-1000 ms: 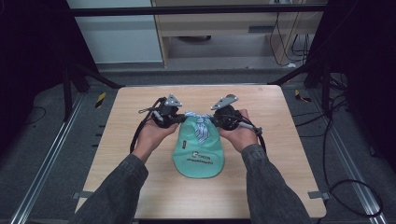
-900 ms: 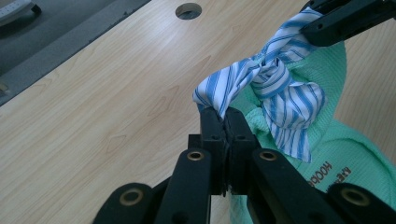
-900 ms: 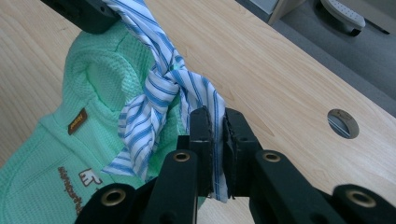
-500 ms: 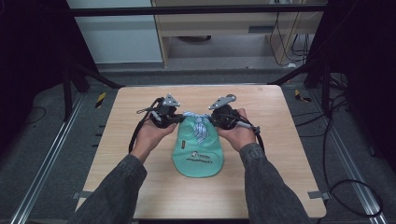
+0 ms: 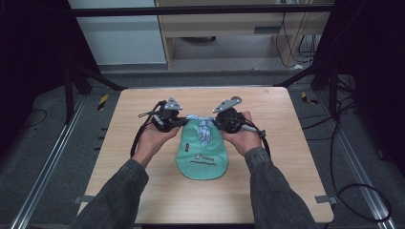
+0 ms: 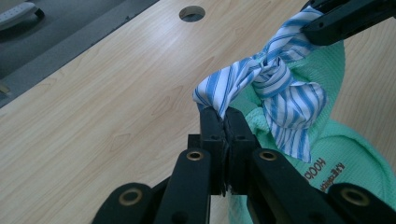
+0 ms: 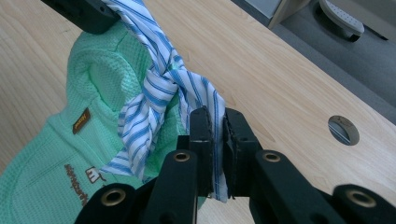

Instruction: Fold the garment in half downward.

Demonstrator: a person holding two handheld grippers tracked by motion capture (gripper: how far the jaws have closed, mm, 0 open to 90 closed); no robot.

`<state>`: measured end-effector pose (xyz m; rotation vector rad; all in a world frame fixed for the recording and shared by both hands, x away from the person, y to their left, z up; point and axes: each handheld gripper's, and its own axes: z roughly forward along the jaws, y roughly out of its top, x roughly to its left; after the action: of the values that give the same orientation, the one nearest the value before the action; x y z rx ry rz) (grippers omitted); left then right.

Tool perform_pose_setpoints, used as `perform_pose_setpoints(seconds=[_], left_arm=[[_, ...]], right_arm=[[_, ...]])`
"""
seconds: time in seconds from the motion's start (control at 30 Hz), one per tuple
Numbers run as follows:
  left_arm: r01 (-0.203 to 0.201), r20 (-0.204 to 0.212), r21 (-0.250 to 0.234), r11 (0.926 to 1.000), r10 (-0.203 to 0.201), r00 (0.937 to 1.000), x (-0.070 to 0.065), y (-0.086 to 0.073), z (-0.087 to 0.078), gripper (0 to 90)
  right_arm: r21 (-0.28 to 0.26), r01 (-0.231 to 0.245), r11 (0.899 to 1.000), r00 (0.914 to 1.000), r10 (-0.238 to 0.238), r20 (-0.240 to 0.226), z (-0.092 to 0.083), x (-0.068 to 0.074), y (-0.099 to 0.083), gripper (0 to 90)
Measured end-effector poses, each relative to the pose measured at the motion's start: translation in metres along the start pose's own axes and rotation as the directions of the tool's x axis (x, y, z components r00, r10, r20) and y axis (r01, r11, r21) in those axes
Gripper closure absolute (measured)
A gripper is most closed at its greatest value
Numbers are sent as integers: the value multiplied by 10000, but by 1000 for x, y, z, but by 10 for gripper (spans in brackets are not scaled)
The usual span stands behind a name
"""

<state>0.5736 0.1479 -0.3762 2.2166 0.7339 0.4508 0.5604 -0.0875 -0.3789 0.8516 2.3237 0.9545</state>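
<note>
A wooden table (image 5: 143, 143) carries the whole scene, and on it, just toward me from its middle, lies a green waffle-knit bag (image 5: 203, 160) with printed lettering, its rounded bottom pointing at me and its gathered neck pointing away. At that neck sits the striped tie (image 5: 203, 128), a blue-and-white strip of cloth already crossed into a knot; one loose tail hangs over the bag toward me. My left gripper (image 5: 180, 123) is just left of the neck, its jaws clamped tight on one end of the tie (image 6: 212, 95). My right gripper (image 5: 218, 122) is just right of the neck, its jaws pinched on the other end (image 7: 205, 100), with cloth showing between the pads.

By my reading, the tying is nearly through: the knot (image 6: 273, 70) is formed and the bag's mouth is drawn together. What looks left is a last outward pull on both ends to cinch it, then letting go.
</note>
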Motion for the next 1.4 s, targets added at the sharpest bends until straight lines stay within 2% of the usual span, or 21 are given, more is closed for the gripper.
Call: perform_pose_setpoints(seconds=[0.37,0.63,0.77,0.9,1.1,1.4], left_arm=[[-68,49,33,10000,68,10000,-5,-9,3,880],[68,3,-54,10000,-68,10000,1,-4,6,879],[-20,29,-106,9999,21,10000,-1,-2,5,877],[-208,61,-137,9997,209,9998,-7,-7,3,876],[-439,160,-134,9989,441,9989,-19,-21,0,873],[-491,272,-78,9988,493,9984,-22,-26,3,873]], right_arm=[[63,57,10000,10000,-56,-72,2,7,-8,831],[113,-56,9999,10000,56,8,6,2,-5,830],[102,-49,9999,9999,48,106,6,0,-3,830],[32,20,10000,10000,-20,83,2,3,-7,830],[-44,219,9998,9998,-219,1,-2,16,-22,828],[-28,340,9994,9994,-340,23,-3,25,-31,826]])
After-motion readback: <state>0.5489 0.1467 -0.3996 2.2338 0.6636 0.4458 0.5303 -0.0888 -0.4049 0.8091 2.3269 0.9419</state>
